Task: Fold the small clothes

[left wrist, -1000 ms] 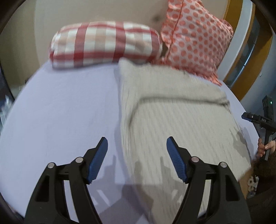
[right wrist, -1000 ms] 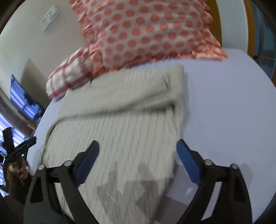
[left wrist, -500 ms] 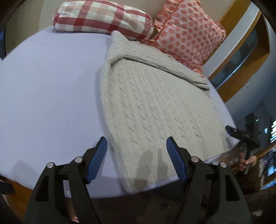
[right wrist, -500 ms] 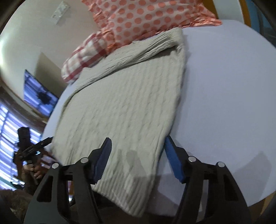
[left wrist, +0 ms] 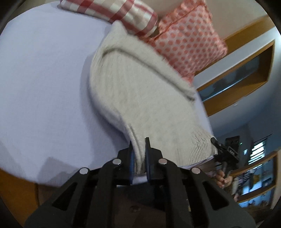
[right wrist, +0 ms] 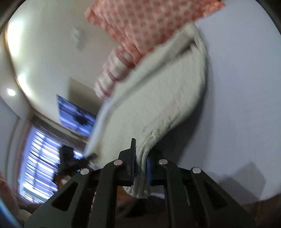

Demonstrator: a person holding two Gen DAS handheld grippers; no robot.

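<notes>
A cream cable-knit sweater point(left wrist: 140, 98) lies on a lilac bed sheet point(left wrist: 43, 84), its far end against the pillows. My left gripper point(left wrist: 138, 145) is shut on the sweater's near left hem corner at the bed's front edge. My right gripper point(right wrist: 140, 154) is shut on the near right hem corner of the sweater point(right wrist: 158, 98); the knit bunches between its fingers. The right gripper also shows in the left wrist view point(left wrist: 226, 152) at the hem's far corner. Both corners are lifted a little off the sheet.
A red-checked pillow point(left wrist: 112, 12) and a pink polka-dot pillow point(left wrist: 189, 36) stand at the head of the bed. The sheet point(right wrist: 245, 98) spreads wide beside the sweater. A wooden bed edge point(left wrist: 17, 189) runs below. A wall screen point(right wrist: 75, 117) hangs to the left.
Both grippers went from open above the sweater to shut on its near hem corners at the bed's front edge. The hem has lifted off the sheet.
</notes>
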